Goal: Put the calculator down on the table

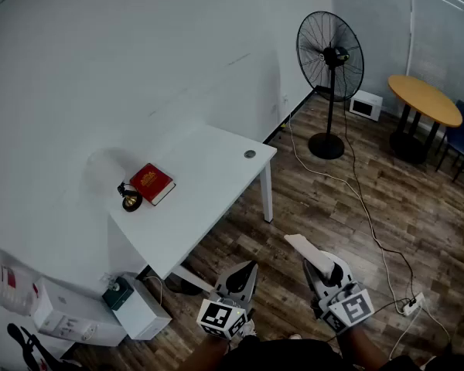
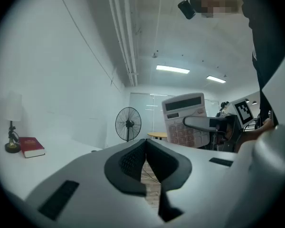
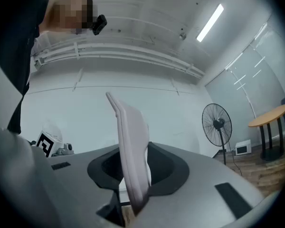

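Where the right gripper (image 3: 133, 184) pinches its lower edge, low and right of centre in the head view, the pale calculator (image 2: 184, 120) stands upright, showing a dark display strip above its key rows, well apart from the white table (image 1: 209, 176). The left gripper (image 2: 146, 165) has its jaws together and empty. The key labels are too small to read.

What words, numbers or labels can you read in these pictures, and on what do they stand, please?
Nothing can be read as text.
Red book: gold print on the cover, too small to read.
Calculator: key markings blurred, nothing legible on the display.
Marker cube: black square pattern only, no words.
White box: faint print, too small to read.
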The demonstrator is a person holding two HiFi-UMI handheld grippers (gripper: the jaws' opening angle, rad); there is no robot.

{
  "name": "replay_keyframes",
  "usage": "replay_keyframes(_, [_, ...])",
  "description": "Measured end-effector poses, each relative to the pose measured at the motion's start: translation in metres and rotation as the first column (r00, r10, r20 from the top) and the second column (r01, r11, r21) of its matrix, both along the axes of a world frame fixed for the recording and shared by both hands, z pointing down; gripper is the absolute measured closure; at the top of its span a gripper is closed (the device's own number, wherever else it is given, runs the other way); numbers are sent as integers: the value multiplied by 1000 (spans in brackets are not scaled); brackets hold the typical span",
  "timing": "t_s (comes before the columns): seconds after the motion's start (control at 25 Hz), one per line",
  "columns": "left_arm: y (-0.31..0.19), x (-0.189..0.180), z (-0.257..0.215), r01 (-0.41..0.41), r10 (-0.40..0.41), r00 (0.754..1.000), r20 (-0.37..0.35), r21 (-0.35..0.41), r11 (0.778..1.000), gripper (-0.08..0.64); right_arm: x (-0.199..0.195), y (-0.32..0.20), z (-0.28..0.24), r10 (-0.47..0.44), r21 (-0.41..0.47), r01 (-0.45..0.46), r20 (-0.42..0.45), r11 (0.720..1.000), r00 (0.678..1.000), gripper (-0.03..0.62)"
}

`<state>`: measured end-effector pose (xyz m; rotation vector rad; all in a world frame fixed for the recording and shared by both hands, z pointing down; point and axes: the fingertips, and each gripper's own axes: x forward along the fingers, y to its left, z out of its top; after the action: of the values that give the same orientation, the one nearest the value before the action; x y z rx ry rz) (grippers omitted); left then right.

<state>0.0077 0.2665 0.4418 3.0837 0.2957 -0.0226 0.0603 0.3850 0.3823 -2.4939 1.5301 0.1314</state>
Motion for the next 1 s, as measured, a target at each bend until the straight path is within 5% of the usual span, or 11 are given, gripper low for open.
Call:
replay_keyframes(0.44, [-32,15,12,4,-3,999,33,-33,999,540,8,-33,6,18,-76,-22,-50,997,999,468])
replay_keyframes(0.68, [-61,22,7,0,1,1000,17,-44,999,540,8,-72,-3,-34,-33,33,-22,999,999,463])
replay_keyframes(1.0, [-116,23,-6,-26,25,1000,-12,-47,999,540,10,-134,-8,16,-46,-17,-40,999,999,463])
